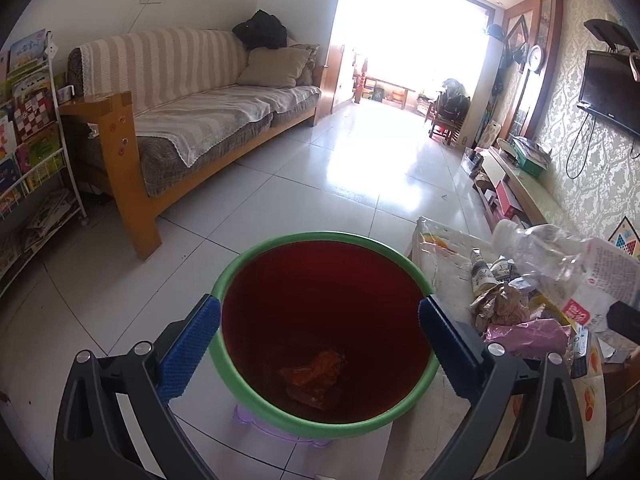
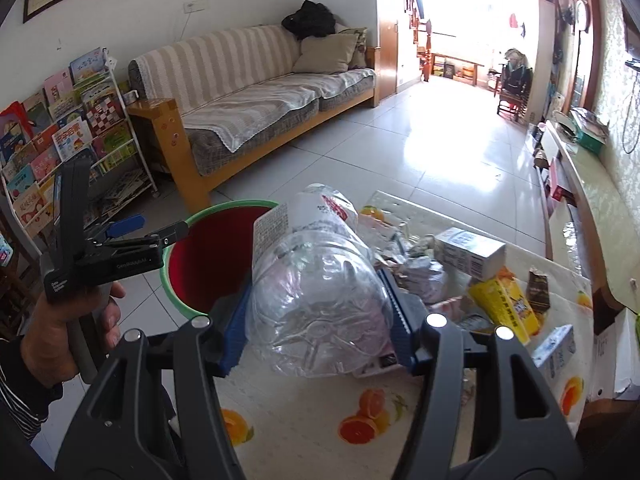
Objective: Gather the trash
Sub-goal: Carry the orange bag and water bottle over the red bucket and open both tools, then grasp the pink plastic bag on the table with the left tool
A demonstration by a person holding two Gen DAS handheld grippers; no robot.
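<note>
The bin stands on the floor, just left of the bench. A wrapper lies in the bin. Boxes and trash lie on the bench. The sofa stands behind the bin.

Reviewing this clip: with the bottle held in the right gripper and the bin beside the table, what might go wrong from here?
1. The clear plastic bottle is crushed and slick; the right gripper pinches only its base, so it might slip before reaching the bin.
2. The left gripper spans the bin's rim; the swinging bottle may hit it.
3. The bottle sits above the wrapper pile and may drag pieces off the table.
</note>
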